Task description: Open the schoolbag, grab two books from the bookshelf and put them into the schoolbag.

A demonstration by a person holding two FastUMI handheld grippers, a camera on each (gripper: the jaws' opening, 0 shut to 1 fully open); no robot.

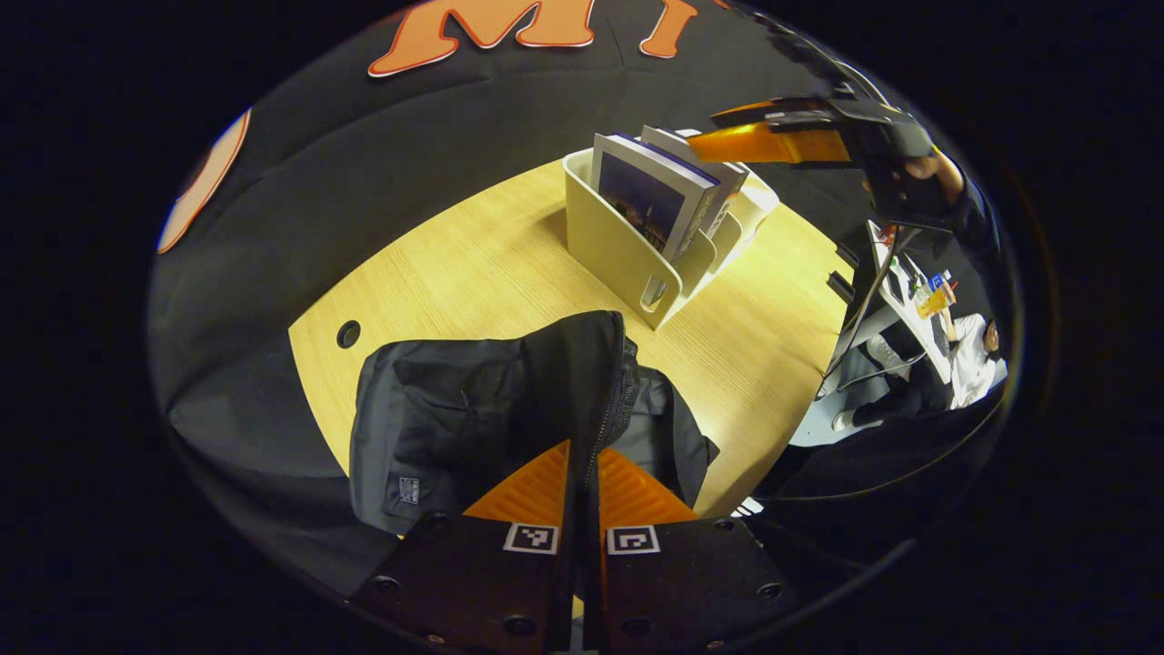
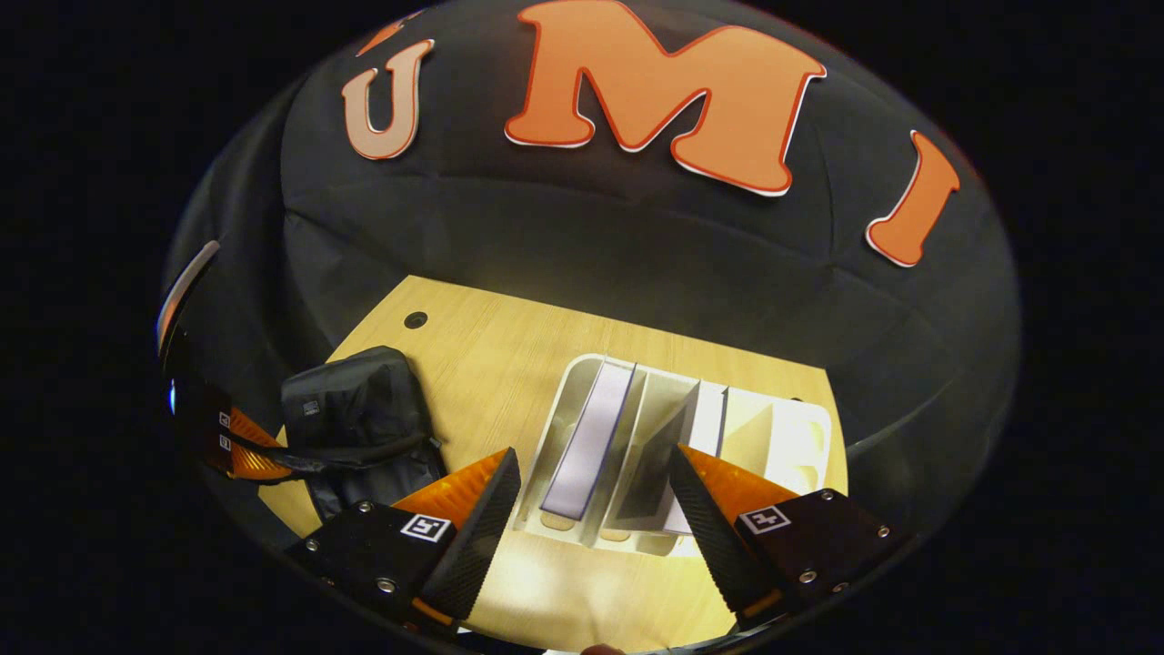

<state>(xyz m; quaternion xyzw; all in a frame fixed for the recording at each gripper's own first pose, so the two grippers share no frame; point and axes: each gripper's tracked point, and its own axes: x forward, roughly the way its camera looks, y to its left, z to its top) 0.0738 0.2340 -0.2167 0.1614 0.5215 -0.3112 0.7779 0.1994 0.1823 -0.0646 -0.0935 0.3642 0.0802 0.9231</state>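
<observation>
The black schoolbag (image 1: 436, 418) lies on the wooden table (image 1: 473, 273). My left gripper (image 1: 585, 448) is shut on its lifted zipper edge, holding the flap up. Behind it stands a white bookshelf (image 1: 618, 250) with two books (image 1: 647, 196) upright in its slots. The right gripper (image 1: 709, 125) hangs above the shelf's far end. In the right gripper view, my right gripper (image 2: 591, 505) is open, looking down over the bookshelf (image 2: 800, 437); one book (image 2: 591, 437) lies between the fingers and a second book (image 2: 707, 417) sits just right. The schoolbag (image 2: 350, 409) and left gripper (image 2: 259, 455) are at the left.
A round cable hole (image 1: 348, 334) marks the table's left corner, also seen as the hole (image 2: 416, 319) beyond the bag. Black cloth walls close the back and left. Past the table's right edge, a person (image 1: 973, 359) sits at a desk.
</observation>
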